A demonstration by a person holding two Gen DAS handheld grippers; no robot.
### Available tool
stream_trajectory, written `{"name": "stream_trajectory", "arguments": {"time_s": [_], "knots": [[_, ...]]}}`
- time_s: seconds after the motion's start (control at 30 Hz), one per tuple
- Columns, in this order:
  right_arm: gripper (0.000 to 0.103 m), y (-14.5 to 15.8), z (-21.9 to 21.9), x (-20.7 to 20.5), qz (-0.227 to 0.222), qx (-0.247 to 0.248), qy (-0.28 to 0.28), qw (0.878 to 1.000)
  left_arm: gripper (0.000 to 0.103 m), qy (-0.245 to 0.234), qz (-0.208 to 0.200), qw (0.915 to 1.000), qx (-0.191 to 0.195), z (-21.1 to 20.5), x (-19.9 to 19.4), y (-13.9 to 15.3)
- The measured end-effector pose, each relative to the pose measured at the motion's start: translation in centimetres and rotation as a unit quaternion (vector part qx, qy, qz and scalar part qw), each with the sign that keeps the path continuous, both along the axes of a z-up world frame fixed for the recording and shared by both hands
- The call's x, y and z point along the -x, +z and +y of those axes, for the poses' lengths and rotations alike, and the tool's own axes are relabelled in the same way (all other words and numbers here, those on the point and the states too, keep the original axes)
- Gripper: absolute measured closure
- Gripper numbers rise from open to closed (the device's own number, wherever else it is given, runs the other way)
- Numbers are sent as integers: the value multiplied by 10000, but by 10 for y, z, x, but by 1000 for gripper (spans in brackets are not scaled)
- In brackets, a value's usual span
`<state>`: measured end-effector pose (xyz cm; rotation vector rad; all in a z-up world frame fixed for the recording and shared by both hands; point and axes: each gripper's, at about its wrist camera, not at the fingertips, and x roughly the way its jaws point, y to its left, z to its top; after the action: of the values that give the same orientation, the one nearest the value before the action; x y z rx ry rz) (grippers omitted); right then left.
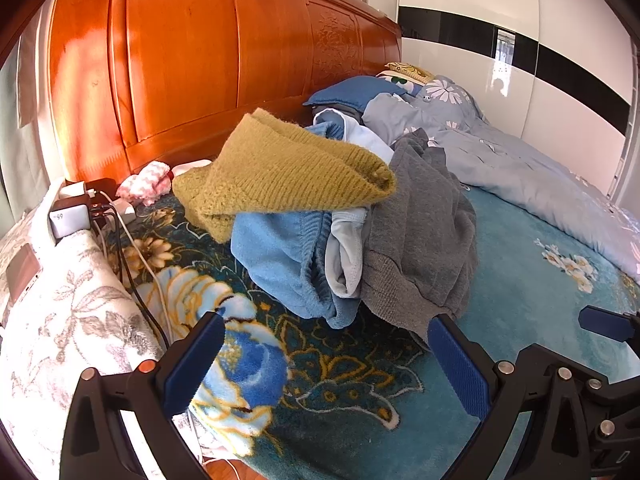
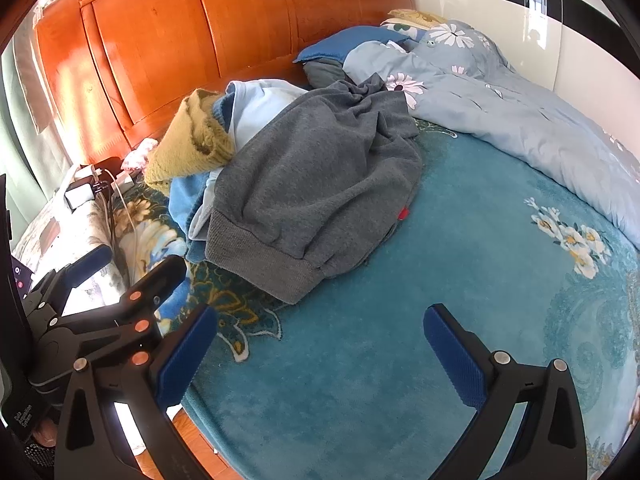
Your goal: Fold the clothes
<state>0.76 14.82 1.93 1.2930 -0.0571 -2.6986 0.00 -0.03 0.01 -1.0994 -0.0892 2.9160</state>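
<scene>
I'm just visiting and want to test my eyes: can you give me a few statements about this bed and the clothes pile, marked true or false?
1. The grey sweater lies at the pile's front. True.
2. The mustard knit sweater is folded flat on the quilt. False: it lies crumpled on top of the pile.
3. Both tools' jaws stand open, holding nothing. True.
4. The headboard is white metal. False: it is orange wood.
5. The floral quilt covers the pile. False: it lies beside it.
</scene>
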Motion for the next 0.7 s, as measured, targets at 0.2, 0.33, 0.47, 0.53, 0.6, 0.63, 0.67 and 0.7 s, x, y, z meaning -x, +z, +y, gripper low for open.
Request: {"name": "stream_trajectory", "arguments": {"time_s": [0.2,0.33,0.47,0.53,0.6,0.63,0.67,0.7], "knots": [[0,0,5,-2,53,130,9,9999,0,-7,24,10000,-21,-2,0,1],[0,2,2,-1,10,53,-8,10000,0,-11,43,10000,19,-1,0,3],[0,1,3,-2,25,54,-30,10000,0,-54,100,9999,38,1,-1,2],[0,1,3,-2,38,50,-36,10000,0,-81,106,9999,10,1,-2,2],[0,2,3,-2,37,50,-52,10000,0,-115,71,9999,-20,1,-1,2],[0,2,3,-2,41,38,-55,10000,0,-127,49,9999,-26,1,0,1],[0,2,3,-3,41,32,-58,10000,0,-125,47,9999,-7,2,0,1],[0,2,3,-3,43,31,-61,10000,0,-123,54,9999,40,3,0,1]]}}
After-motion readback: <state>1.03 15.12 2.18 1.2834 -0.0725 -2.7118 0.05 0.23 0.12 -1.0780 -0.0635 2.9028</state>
